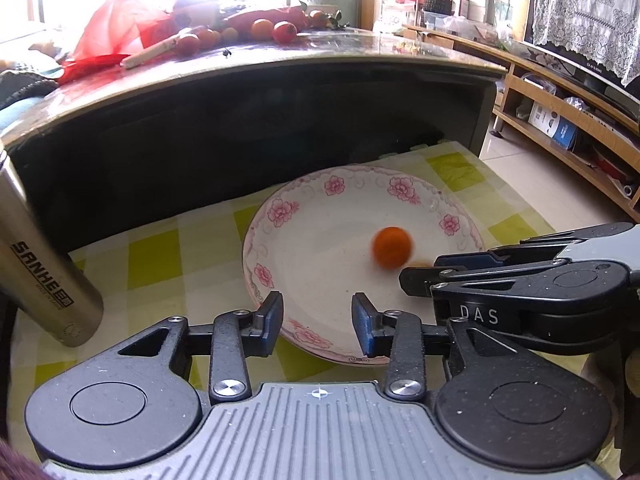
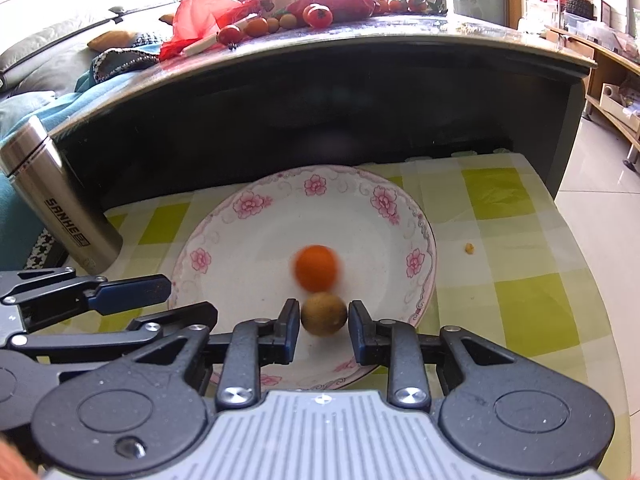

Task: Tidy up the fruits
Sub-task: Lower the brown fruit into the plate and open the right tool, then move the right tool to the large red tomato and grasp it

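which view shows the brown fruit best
The right wrist view: the brown fruit sits whole between the open right gripper. The left wrist view shows only a sliver behind that gripper's finger.

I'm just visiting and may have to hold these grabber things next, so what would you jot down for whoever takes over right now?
Left gripper: open, empty, at the near rim of the flowered plate.
Right gripper: open, with the brownish-green fruit between its fingers, a gap showing on the right side; the fruit looks just let go.
In the plate: that fruit and a blurred orange fruit just beyond it, seemingly rolling.
Done: two fruits in the plate.
Left: the tomatoes and oranges on the higher dark table behind.
The steel flask stands left of the plate.
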Motion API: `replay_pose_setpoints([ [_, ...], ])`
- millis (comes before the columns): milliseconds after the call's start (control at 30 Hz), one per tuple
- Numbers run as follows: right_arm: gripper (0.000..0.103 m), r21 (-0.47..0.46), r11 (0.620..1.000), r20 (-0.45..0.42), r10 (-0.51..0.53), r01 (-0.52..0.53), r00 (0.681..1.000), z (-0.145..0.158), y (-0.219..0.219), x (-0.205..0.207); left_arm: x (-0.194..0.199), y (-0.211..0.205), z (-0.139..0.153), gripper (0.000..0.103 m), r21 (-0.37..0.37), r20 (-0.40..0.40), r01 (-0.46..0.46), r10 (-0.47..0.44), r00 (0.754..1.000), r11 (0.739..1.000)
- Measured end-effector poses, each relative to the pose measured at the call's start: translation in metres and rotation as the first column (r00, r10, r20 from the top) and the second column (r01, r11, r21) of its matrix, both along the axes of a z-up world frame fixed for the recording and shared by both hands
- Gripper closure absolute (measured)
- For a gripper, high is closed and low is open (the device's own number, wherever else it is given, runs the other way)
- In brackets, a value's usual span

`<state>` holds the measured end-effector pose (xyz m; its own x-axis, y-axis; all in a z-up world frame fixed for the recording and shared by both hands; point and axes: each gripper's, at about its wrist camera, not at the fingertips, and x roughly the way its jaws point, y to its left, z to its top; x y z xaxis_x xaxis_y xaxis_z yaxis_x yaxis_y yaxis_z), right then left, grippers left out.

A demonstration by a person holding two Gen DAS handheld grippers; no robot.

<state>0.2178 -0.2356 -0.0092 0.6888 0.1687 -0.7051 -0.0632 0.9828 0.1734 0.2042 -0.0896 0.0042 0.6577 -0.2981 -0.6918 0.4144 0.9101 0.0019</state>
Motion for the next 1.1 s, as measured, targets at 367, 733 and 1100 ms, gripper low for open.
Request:
replay_pose_setpoints([
  [367, 0.067, 0.042, 0.999, 0.068, -0.037, 0.034, 0.997, 0.032, -0.008, -0.023, -0.029, 0.028, 0.023, 0.052, -0.035, 0.018, -0.040, 0.041, 0.999, 0.999],
  [733, 0.066, 0.040, 0.999, 0.047, -0.003, 0.001, 0.999, 0.045, 0.004, -0.072, -0.062, 0.048, 0.038, 0.050, -0.071, 0.017, -0.048, 0.050, 0.999, 0.996],
  [1100, 0.065, 0.010, 0.997, 0.002, 0.079, -0.079, 0.997, 0.037, 0.036, -0.127, -0.103, 0.069, 0.035, 0.049, -0.076, -0.006, -0.051, 0.051, 0.999, 0.996],
])
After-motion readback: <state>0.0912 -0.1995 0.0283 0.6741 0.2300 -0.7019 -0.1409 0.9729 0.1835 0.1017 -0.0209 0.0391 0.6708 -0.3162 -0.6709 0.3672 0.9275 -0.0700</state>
